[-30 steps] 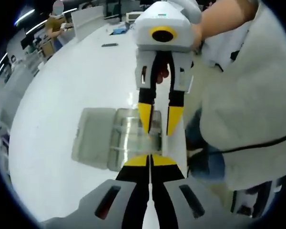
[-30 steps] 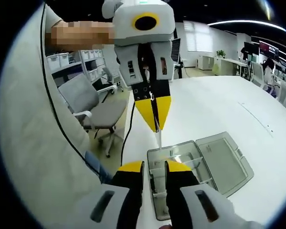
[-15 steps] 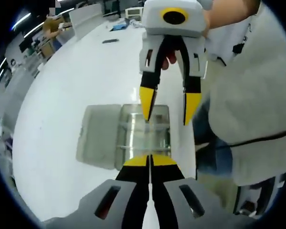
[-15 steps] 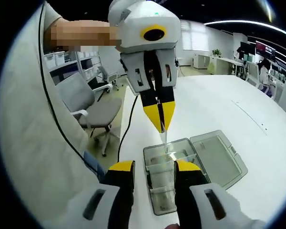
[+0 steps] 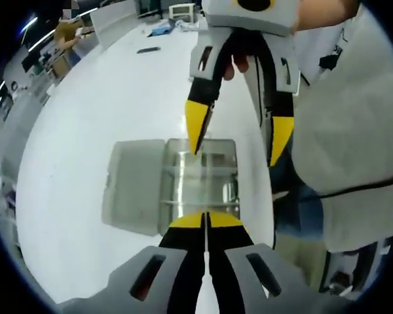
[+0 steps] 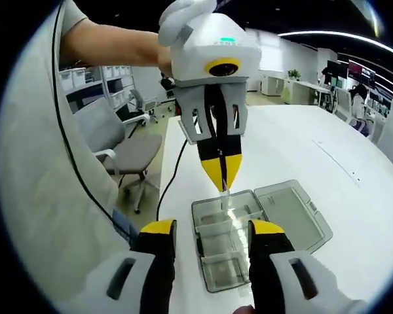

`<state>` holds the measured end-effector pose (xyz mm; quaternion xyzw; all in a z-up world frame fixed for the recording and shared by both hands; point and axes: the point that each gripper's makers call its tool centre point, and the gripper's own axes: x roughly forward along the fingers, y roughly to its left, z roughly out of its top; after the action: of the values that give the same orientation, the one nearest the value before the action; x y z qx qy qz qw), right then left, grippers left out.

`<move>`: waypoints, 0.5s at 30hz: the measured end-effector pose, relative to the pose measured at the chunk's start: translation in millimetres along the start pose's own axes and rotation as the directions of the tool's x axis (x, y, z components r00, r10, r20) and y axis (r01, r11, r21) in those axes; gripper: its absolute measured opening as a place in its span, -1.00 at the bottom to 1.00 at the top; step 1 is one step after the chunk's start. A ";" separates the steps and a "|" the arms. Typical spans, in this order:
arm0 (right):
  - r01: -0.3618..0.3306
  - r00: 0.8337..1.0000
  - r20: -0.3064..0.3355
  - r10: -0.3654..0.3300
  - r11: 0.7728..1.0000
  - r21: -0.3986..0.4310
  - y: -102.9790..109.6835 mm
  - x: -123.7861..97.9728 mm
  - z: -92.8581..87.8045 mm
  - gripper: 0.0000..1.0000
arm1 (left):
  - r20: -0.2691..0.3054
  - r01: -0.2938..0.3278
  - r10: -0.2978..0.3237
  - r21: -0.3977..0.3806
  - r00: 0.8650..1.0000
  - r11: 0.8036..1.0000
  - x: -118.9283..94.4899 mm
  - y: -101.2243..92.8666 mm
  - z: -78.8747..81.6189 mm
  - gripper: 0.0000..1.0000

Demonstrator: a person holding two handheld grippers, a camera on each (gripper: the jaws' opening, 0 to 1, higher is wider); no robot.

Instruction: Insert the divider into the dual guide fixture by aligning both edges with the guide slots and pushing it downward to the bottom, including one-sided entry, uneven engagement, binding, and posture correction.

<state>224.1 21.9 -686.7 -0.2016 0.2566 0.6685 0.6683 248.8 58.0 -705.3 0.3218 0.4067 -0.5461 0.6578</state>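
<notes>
In the right gripper view, the left gripper (image 6: 221,178) was seen at centre, jaws closed on the clear divider (image 6: 225,198) above the dual guide fixture (image 6: 226,242) on the white tabletop (image 6: 340,170). In the left gripper view, the right gripper (image 5: 239,134) was seen at upper centre, jaws spread wide, holding nothing.

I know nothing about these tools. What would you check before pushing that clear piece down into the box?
1. Left gripper holds the divider: ok, jaws shut on it.
2. Right gripper out of the way: ok, jaws wide open, holding nothing.
3. Lid open: ok, it lies flat beside the box.
4. Divider over the box: ok, its lower end is at the far end.
5. Both edges in the slots: cannot tell, the plastic is clear.
6. Divider upright: cannot tell.
</notes>
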 end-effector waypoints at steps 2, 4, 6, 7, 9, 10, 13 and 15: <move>0.004 1.000 -0.001 -0.004 1.000 -0.001 -0.9 -0.6 -0.4 -0.15 | -0.005 -0.003 0.003 -0.001 1.000 1.000 1.3 2.0 -0.9 -1.00; 0.005 1.000 -0.003 -0.005 1.000 -0.001 -1.5 -1.1 -0.9 -0.13 | -0.008 -0.002 0.002 -0.003 1.000 1.000 2.2 2.9 -1.6 -1.00; 0.008 1.000 -0.003 -0.008 1.000 -0.001 -2.5 -1.7 -1.2 -0.12 | -0.013 -0.003 0.003 -0.004 1.000 1.000 2.9 3.9 -2.8 -1.00; 0.009 1.000 -0.003 -0.009 1.000 -0.001 -3.0 -2.0 -1.2 -0.12 | -0.013 -0.003 0.003 -0.005 1.000 1.000 3.2 4.2 -3.2 -1.00; 0.011 1.000 -0.005 -0.011 1.000 -0.006 -4.0 -2.3 -1.2 -0.11 | -0.017 -0.002 0.002 -0.008 1.000 1.000 4.4 5.1 -4.8 -1.00; 0.010 1.000 -0.007 -0.010 1.000 -0.005 -4.1 -2.2 -1.5 -0.10 | -0.019 -0.002 0.001 -0.009 1.000 1.000 4.8 5.2 -5.5 -1.00; 0.011 1.000 -0.007 -0.011 1.000 -0.003 -5.1 -2.0 -1.9 -0.09 | -0.023 0.003 -0.004 -0.013 1.000 1.000 7.6 4.0 -7.7 -1.00; 0.011 1.000 -0.007 -0.011 1.000 -0.003 -5.4 -1.9 -2.4 -0.08 | -0.025 0.004 -0.005 -0.015 1.000 1.000 9.8 3.7 -9.0 -1.00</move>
<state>229.3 18.8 -687.9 -0.2064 0.2569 0.6645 0.6706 251.5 62.0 -718.2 0.3227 0.4196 -0.5405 0.6540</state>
